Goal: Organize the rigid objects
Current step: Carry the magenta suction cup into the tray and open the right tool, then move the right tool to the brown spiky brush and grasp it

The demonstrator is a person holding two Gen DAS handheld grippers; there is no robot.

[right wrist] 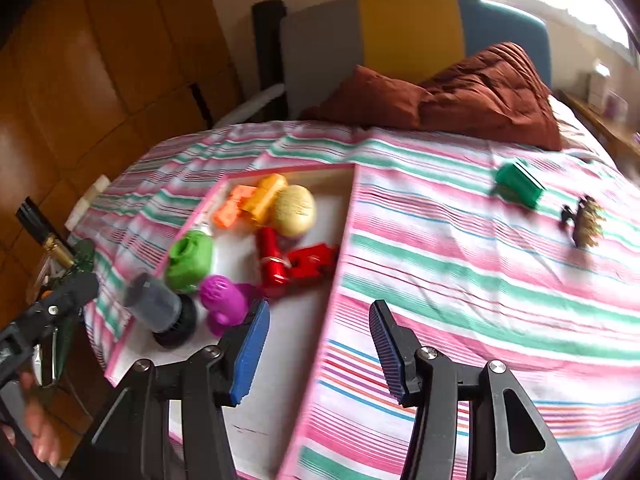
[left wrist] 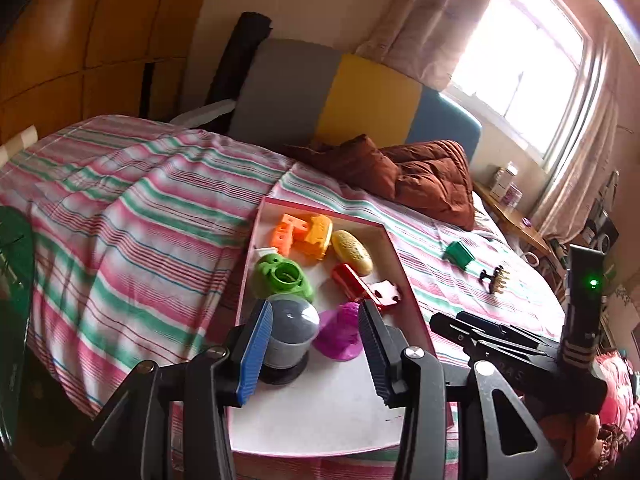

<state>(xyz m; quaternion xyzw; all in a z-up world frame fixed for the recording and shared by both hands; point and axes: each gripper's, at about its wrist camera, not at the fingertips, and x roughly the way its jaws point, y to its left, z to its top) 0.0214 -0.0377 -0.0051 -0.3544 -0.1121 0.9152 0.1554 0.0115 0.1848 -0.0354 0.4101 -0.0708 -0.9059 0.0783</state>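
The left gripper (left wrist: 316, 344) points down at a slant, jaws parted with nothing between the pads. The right gripper (right wrist: 320, 344) also slants down, jaws apart and empty, over the near side. In the left view its body (left wrist: 520, 344) sits just right of the left gripper. A hand (right wrist: 40, 432) shows at the near left.

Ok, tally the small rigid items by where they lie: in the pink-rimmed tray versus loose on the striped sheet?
In the pink-rimmed white tray: 8
Loose on the striped sheet: 2, namely green plastic block and black-and-gold hair claw
Total: 10
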